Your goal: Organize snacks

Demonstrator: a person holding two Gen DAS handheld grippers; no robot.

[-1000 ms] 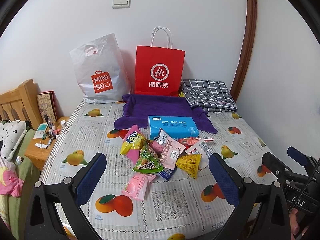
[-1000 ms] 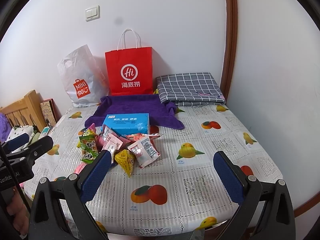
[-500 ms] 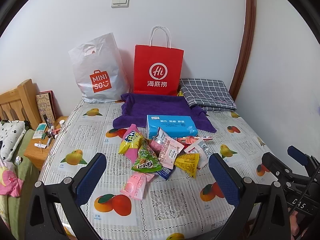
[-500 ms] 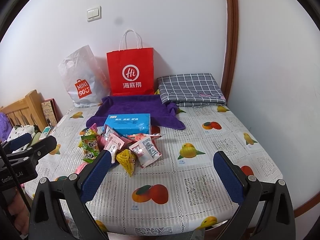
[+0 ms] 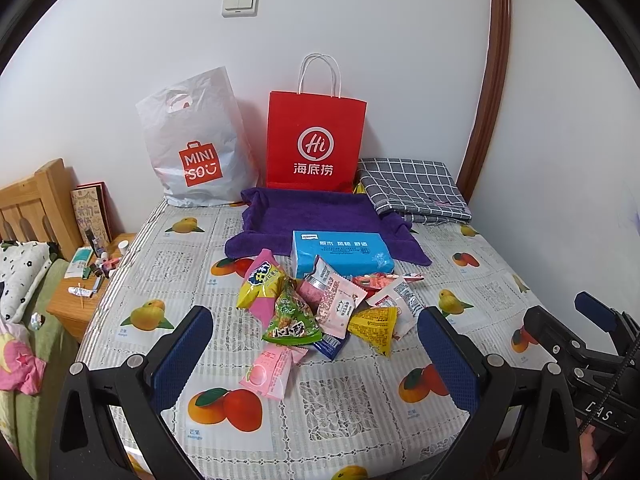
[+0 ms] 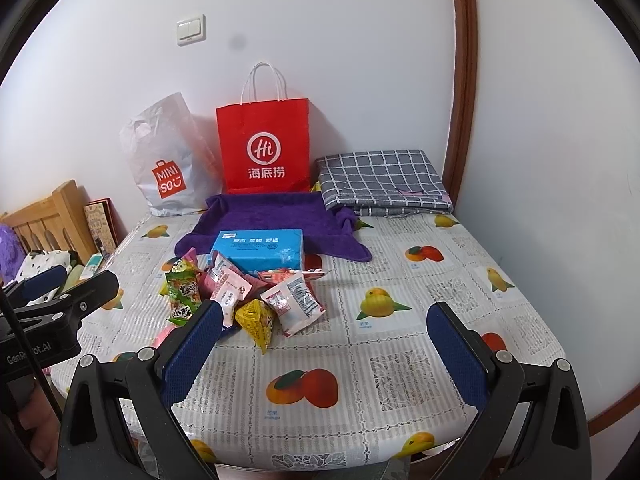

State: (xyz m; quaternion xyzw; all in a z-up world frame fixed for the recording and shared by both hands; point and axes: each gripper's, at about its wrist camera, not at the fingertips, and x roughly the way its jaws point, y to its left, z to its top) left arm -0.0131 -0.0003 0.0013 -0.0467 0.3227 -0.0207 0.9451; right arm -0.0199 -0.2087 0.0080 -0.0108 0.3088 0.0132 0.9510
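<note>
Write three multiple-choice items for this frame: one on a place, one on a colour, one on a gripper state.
1. Where does the blue tissue box sit?
A. on the purple towel's front edge
B. inside the red paper bag
C. on the checked cloth

2. What colour is the triangular packet nearest the right gripper?
A. yellow
B. white
C. purple

3. How is the left gripper?
A. open, empty
B. shut on a snack
C. shut, empty

Answers: 1 A, box overlaps towel; 2 A, yellow wrapper; 3 A, fingers wide apart above table.
</note>
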